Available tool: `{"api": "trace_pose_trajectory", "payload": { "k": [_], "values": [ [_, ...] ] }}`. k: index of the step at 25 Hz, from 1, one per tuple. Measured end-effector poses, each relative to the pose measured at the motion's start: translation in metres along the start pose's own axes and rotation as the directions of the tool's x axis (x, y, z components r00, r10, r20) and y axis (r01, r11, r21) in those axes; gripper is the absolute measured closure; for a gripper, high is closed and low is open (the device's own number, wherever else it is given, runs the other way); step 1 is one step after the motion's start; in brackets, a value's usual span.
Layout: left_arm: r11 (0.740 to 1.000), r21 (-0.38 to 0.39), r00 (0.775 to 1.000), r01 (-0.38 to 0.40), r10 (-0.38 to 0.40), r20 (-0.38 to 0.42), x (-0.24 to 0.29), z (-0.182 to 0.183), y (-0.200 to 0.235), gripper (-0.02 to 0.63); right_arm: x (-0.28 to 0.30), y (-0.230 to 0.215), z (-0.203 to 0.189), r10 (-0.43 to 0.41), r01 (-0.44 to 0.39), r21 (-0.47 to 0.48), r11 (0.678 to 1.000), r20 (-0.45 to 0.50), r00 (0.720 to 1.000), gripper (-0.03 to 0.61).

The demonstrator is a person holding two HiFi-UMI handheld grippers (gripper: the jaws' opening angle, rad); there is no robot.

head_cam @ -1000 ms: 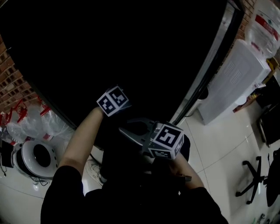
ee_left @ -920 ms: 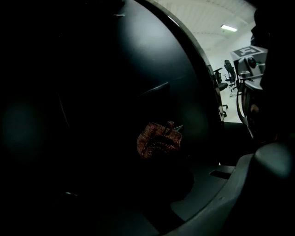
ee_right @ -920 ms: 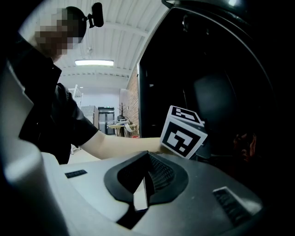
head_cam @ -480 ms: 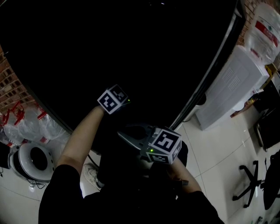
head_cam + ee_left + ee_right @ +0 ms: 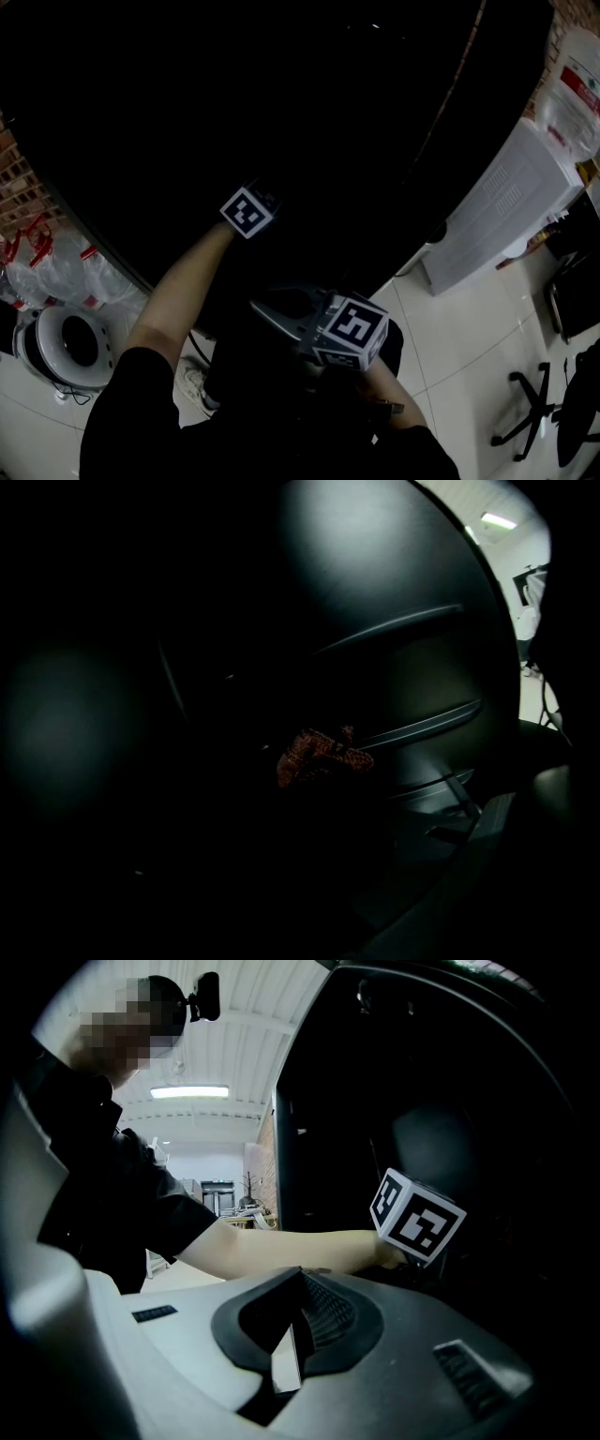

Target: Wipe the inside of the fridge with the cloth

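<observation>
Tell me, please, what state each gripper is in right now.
Left gripper: closed on a crumpled reddish-brown cloth.
Right gripper: closed, nothing between its jaws.

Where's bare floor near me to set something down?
Free: the white tiles on the right, between the water dispenser and the office chair. Crowded: the left, by the brick wall: plastic bags and a round white appliance.
</observation>
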State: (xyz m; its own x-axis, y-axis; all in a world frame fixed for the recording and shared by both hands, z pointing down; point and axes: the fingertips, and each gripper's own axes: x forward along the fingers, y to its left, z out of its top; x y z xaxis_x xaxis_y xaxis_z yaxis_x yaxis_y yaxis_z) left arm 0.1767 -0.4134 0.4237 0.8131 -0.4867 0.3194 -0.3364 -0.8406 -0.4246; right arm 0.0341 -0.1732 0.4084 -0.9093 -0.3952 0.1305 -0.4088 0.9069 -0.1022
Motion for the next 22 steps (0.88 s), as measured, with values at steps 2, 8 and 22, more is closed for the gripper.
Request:
{"api": "trace_pose_trajectory", "payload": {
  "k": [2,8,22],
  "values": [
    [1.0,-0.009,1.0,-0.021,0.02,-0.018,0.007,-0.003,0.011,0.565,0.0,-0.003,-0.001,-0.002,0.002,0.007,1.0,-0.003,1.0,0.574],
    [0.998,-0.03,0.996,-0.054,0.052,-0.067,0.021,-0.018,0.038,0.565,-0.001,-0.01,-0.003,-0.008,0.008,0.027,1.0,0.007,1.0,0.574],
    [0.988,-0.047,0.984,-0.145,0.139,-0.115,0.037,-0.03,0.071,0.565,-0.005,-0.014,-0.009,-0.034,0.033,0.056,0.998,0.013,0.999,0.575]
  ]
}}
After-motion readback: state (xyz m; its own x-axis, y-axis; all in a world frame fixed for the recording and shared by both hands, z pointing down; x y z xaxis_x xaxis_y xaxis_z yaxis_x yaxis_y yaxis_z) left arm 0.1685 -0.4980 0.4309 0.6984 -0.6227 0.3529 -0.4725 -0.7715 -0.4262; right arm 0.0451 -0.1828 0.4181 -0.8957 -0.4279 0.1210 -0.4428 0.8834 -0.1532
